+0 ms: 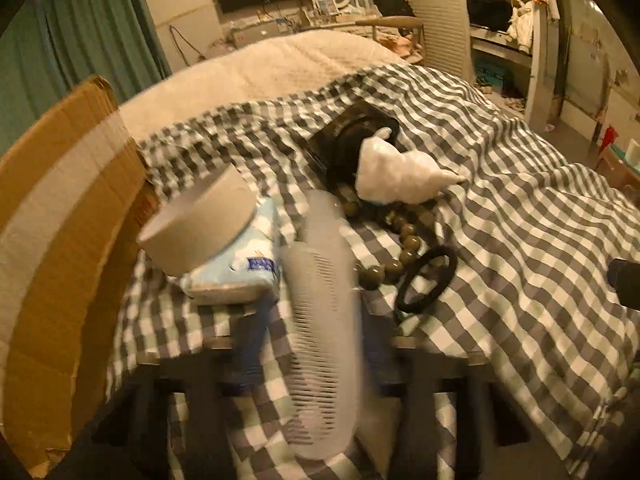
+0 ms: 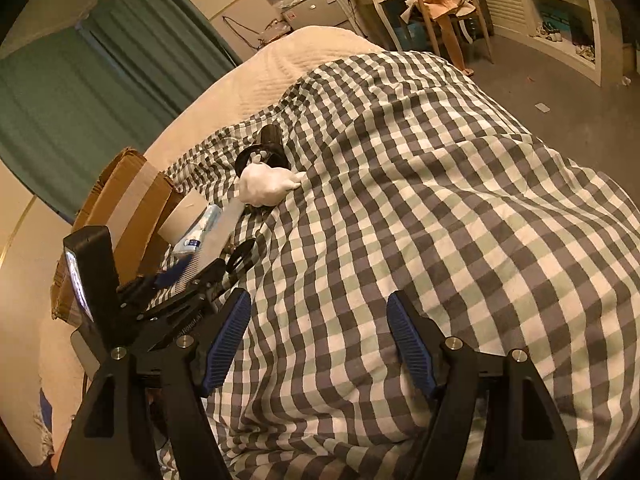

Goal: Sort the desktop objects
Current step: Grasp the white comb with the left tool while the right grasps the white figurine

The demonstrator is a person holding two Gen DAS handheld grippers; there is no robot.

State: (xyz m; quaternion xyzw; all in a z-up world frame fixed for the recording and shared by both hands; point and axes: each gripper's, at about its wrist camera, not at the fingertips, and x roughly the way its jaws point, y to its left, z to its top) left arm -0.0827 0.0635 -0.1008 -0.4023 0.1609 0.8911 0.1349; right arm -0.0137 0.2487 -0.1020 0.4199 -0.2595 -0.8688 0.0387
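Comb (image 1: 320,344) gripped in left gripper (image 1: 316,364) jaws; right gripper (image 2: 319,344) jaws wide; tissue pack (image 1: 240,268) label unreadable.

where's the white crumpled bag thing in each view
Left wrist: the white crumpled bag lies right of centre in the upper half, against a black object, above the beads.
Right wrist: the white crumpled bag lies left of centre, small and far, on the checked blanket.
Shared landmark: the cardboard box, left of the bag in both views.
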